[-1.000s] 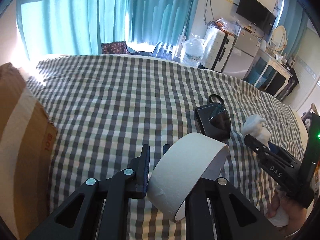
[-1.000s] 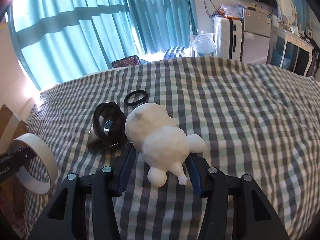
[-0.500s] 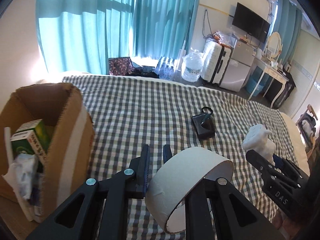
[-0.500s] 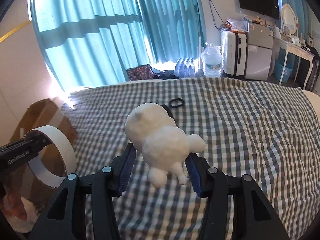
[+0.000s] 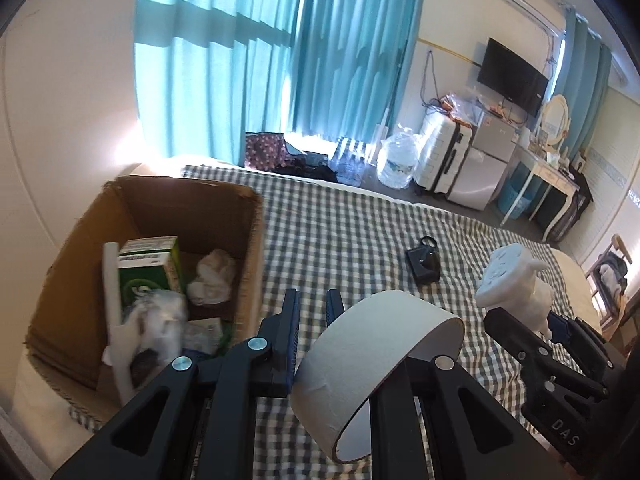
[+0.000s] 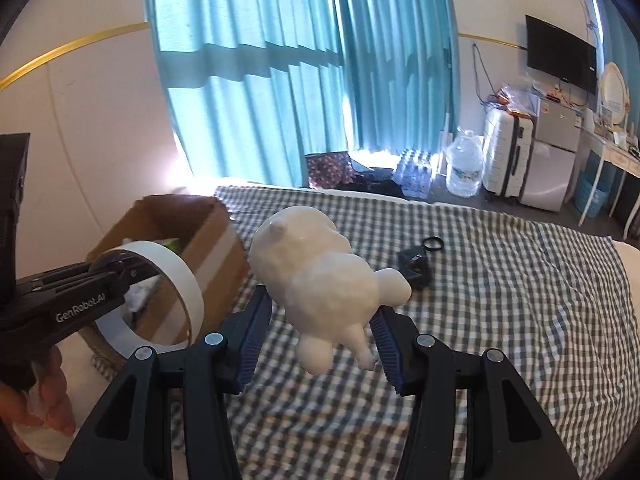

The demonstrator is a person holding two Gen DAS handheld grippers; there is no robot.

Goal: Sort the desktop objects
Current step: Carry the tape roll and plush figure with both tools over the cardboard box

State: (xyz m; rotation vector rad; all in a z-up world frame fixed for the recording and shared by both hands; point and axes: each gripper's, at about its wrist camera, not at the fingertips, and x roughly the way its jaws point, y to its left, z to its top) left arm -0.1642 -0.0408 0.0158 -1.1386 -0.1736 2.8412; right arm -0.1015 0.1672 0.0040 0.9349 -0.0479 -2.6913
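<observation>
Covering bed, checked cloth (image 5: 360,232) is lying under everything. Cardboard box (image 5: 248,216) is sitting at left, packed with green carton (image 5: 150,266) and wrappers. Left gripper (image 5: 314,312) is pinching wall of tape roll (image 5: 372,360), lifted just right of box. Right gripper (image 6: 320,320) is clamping white toy figure (image 6: 316,272), raised above cloth. Black pouch (image 5: 424,266) is lying far on cloth.

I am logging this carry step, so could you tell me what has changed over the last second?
Both grippers rose and swung towards the cardboard box, whose open top and contents are now in view. The left gripper brought the tape roll with it, the right gripper the white toy figure. Unchanged: both grips, and the black case and black ring on the checked cloth.
</observation>
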